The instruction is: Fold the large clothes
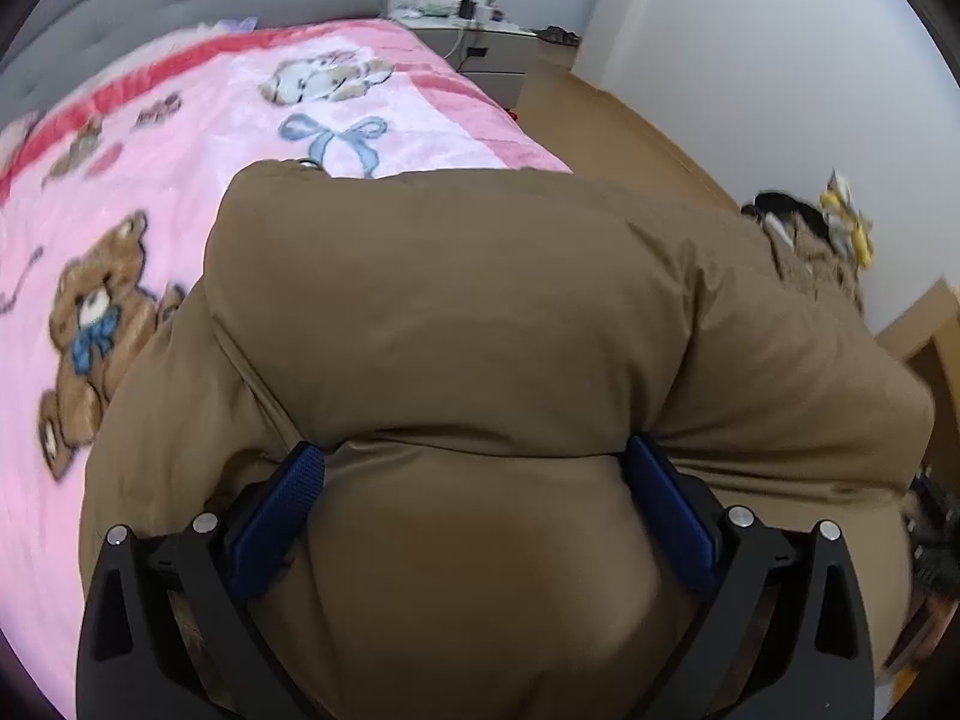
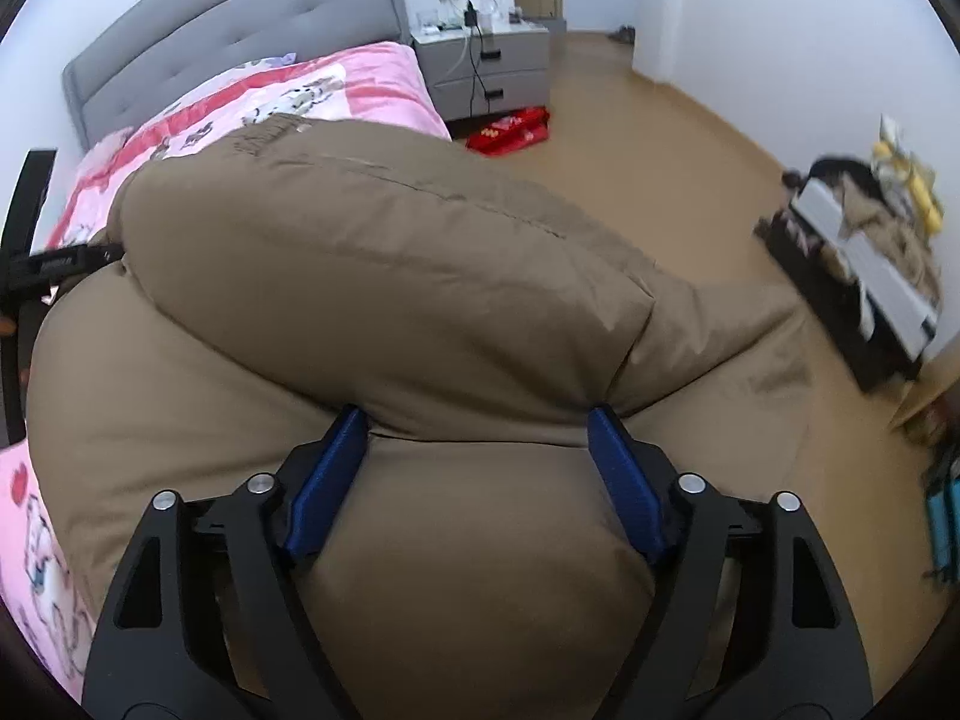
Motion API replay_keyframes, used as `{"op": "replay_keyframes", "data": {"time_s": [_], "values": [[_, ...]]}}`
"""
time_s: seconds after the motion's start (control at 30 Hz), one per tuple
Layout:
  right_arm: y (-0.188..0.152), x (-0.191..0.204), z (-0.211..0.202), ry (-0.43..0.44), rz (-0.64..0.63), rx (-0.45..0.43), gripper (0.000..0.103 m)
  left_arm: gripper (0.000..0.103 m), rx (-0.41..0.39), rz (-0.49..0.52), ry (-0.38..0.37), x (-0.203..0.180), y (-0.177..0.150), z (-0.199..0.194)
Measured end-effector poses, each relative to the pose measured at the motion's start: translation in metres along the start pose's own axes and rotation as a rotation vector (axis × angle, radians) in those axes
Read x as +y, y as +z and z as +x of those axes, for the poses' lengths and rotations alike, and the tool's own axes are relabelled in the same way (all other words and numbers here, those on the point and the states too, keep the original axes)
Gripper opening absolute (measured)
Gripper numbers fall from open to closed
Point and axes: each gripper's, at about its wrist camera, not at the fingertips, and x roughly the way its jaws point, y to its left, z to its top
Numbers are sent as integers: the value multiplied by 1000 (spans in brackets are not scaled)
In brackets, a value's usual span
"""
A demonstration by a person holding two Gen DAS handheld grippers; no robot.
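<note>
The brown padded jacket (image 1: 480,324) lies on the pink bed (image 1: 150,192), already doubled over once, bulging between the wide-spread jaws of left gripper (image 1: 474,498) and right gripper (image 2: 480,462), more folding likely left

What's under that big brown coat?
The brown coat lies on a pink teddy-bear blanket covering the bed. Whatever is directly beneath the coat is hidden by its bulk.

Puffy brown coat (image 1: 456,324), apparently folded, on bed.
</note>
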Motion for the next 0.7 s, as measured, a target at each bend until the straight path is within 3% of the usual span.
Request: {"op": "replay_keyframes", "data": {"time_s": [0.07, 0.17, 0.27, 0.37, 0.43, 0.53, 0.6, 0.7], "values": [[-4, 2, 2, -15, -14, 12, 76, 99, 5, 19, 21, -4, -3, -3], [-10, 2, 3, -36, 16, 16, 88, 99, 21, -41, 36, -2, -6, -9], [-18, 1, -8, -29, 57, -34, 95, 98, -42, -73, 113, -14, -22, -37], [-23, 13, -30, -85, 8, -77, 95, 98, -105, 9, 142, -40, -40, -73], [-25, 26, -55, -93, -35, -117, 95, 98, -170, 95, 183, -64, -54, -104], [-26, 38, -99, -84, -17, -211, 95, 98, -271, 127, 202, -92, -74, -153], [-30, 50, -139, -95, -21, -294, 95, 98, -309, 103, 200, -105, -82, -181], [-36, 64, -190, -86, -55, -359, 95, 98, -326, 10, 137, -119, -94, -229]]}}
